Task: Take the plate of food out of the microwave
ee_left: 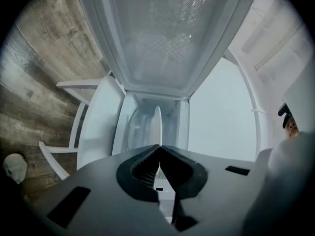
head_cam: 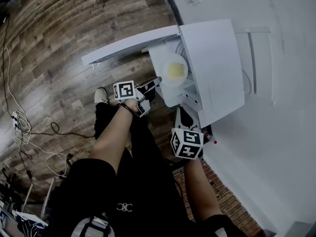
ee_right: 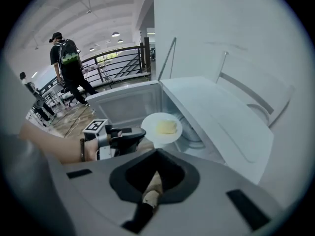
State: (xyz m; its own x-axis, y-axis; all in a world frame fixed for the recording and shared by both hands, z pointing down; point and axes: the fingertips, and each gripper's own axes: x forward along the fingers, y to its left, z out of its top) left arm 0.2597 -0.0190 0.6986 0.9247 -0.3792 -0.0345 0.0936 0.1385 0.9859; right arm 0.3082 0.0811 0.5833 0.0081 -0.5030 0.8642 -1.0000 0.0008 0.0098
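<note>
A white plate (head_cam: 174, 70) with a yellow piece of food (head_cam: 176, 70) is at the mouth of the white microwave (head_cam: 212, 58), whose door (head_cam: 131, 44) stands swung open to the left. My left gripper (head_cam: 158, 79) is shut on the plate's near rim. In the left gripper view the plate (ee_left: 156, 124) shows edge-on between the closed jaws of the left gripper (ee_left: 158, 149). My right gripper (head_cam: 181, 108) hangs low by the microwave's front corner, shut and empty. From the right gripper view I see the plate (ee_right: 161, 128), the food (ee_right: 166, 127) and the left gripper (ee_right: 140, 133) beyond the right gripper (ee_right: 156, 154).
The microwave stands against a white wall (head_cam: 276, 132). Cables (head_cam: 19, 122) trail over the wood floor at the left. The person's black-clad legs (head_cam: 128, 181) fill the lower middle. A person with a backpack (ee_right: 69, 63) walks far off by a railing.
</note>
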